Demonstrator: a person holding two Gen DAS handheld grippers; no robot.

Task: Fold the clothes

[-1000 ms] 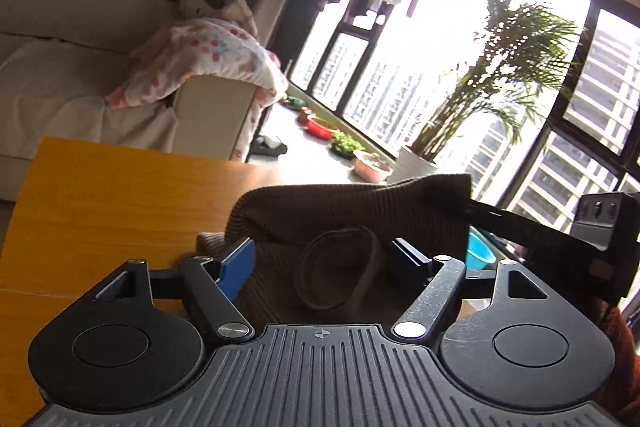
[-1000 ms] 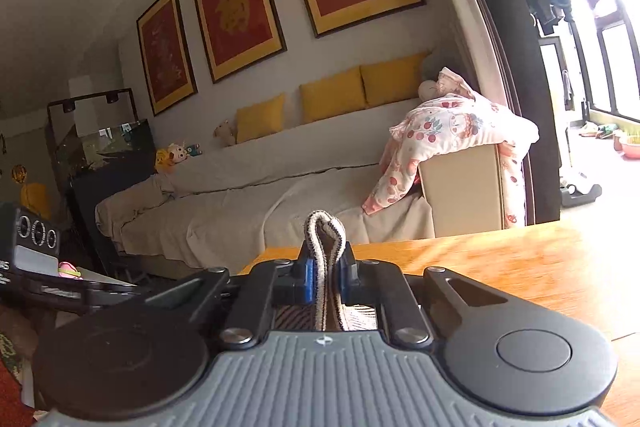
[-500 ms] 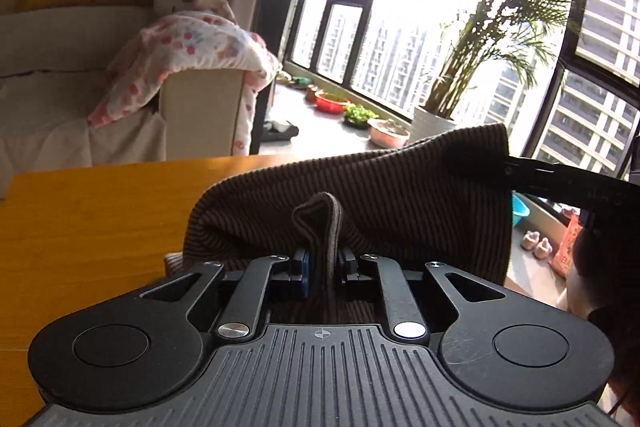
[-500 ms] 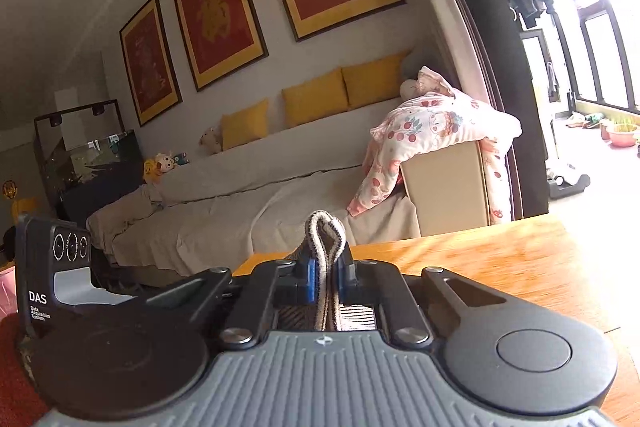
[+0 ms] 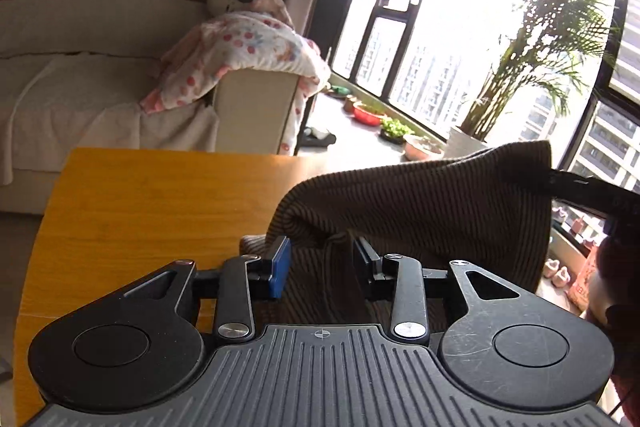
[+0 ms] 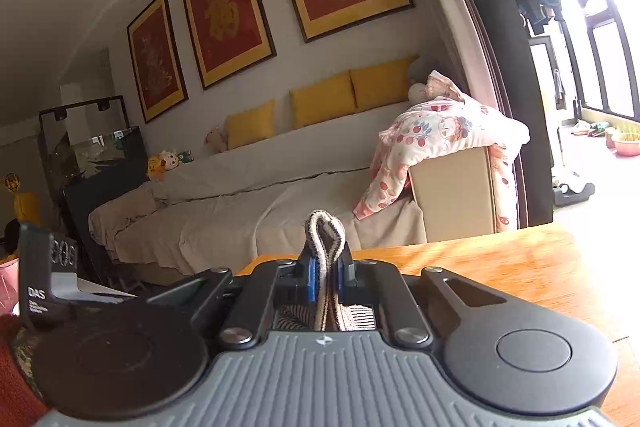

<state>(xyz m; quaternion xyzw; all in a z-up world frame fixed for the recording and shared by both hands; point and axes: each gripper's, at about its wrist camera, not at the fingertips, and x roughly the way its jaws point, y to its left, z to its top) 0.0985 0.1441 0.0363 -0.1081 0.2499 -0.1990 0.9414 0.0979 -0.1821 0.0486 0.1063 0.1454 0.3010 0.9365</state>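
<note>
Left gripper [image 5: 322, 261] jaws just reopened, apart, brown striped sweater [image 5: 420, 211] loose between them, draped at 1 o'clock over the table [image 5: 152, 203]. Right gripper [image 6: 325, 273] clamped on the sweater's hem.

The left tongs [image 5: 322, 263] have just been opening, pads apart around loose cloth; the right tongs [image 6: 324, 273] clamp a fabric fold.

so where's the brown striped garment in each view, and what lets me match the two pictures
Left wrist: the brown striped garment hangs right of centre above the wooden table, reaching down between the left gripper fingers.
Right wrist: only a pale folded edge, bottom centre, pinched in the right gripper.
Shared landmark: the floral blanket over the sofa arm.
</note>
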